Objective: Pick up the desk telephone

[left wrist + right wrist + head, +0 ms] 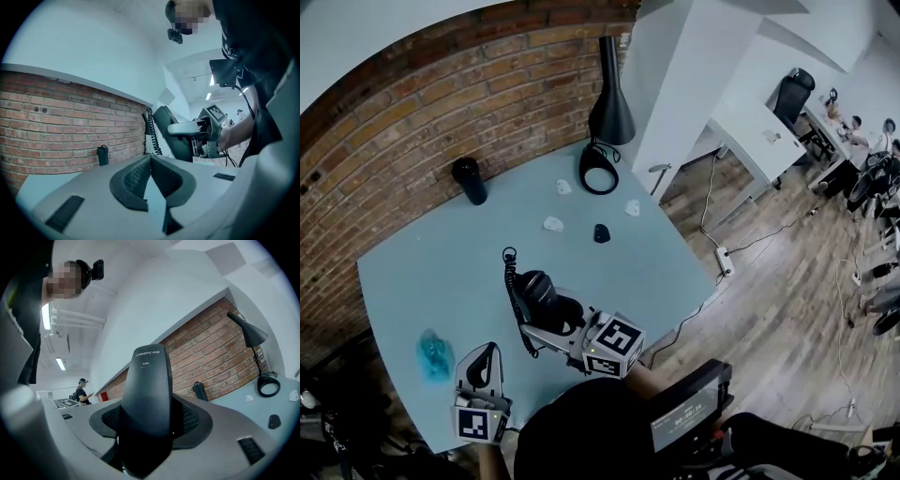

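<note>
The desk telephone (546, 295) is black, with a coiled cord (510, 277) at its far end. It is over the near part of the pale blue table (459, 272). My right gripper (555, 317) is shut on it, and in the right gripper view its dark body (146, 394) stands upright between the jaws and fills the gap. The left gripper view shows the telephone (171, 136) on end in the right gripper (202, 133), with the cord (151, 133) hanging behind it. My left gripper (485, 356) is to the telephone's left near the table's front edge, shut (150, 161) and holding nothing.
A black lamp (611, 103) stands at the back by the brick wall (412, 122), with a cable ring (599, 171) at its foot. A black cylinder (470, 180), white bits (553, 224), a small black piece (601, 232) and a blue crumpled thing (435, 354) lie on the table.
</note>
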Demonstrator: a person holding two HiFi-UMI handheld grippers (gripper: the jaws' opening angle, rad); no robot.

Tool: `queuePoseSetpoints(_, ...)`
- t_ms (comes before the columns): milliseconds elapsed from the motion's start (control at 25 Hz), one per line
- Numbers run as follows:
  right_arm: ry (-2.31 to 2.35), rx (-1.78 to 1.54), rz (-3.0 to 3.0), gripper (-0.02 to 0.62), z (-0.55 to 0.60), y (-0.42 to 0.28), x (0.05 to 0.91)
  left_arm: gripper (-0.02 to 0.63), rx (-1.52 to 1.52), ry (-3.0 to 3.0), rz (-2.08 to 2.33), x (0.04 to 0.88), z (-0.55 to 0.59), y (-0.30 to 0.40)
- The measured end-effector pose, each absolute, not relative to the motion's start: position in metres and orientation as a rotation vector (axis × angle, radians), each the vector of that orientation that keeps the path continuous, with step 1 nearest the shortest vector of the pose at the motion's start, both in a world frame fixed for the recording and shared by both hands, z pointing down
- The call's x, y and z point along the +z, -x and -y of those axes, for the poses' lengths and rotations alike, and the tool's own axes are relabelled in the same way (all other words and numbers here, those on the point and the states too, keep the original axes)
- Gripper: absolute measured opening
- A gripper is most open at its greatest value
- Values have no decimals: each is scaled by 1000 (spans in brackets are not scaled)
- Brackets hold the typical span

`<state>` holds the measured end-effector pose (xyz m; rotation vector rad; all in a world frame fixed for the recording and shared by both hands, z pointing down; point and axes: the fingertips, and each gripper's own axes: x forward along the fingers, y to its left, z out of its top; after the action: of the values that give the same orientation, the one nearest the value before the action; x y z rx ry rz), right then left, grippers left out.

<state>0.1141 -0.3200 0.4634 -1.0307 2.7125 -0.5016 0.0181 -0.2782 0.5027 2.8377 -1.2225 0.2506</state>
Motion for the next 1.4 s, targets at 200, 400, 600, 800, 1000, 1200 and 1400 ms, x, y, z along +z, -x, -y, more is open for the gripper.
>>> queuePoseSetpoints(200,1035,-525,-2725,282,317,-114,475,23,294,-2792,1201,517,275,-20)
queuePoseSetpoints(400,1038,-533,-2721,282,316,-114,478,23,250,-2798,1214,522,275,-19)
queuePoseSetpoints(600,1025,-585,-2703,282,313,-116,482,23,287,-2787,1211,521,273,-20)
queuePoseSetpoints(800,1033,-601,-2696,282,313,-117,486,23,248,-2826,1214,515,273,-21)
queuePoseSetpoints(1000,1029,-627,-2696,282,313,-117,491,23,248,-2810,1216,523,271,-19)
queuePoseSetpoints(1200,1025,-652,-2698,282,311,-116,499,23,259,-2793,1210,528,269,-20)
queuePoseSetpoints(1400,1029,-680,-2702,282,310,-117,507,23,298,-2784,1190,530,267,-23)
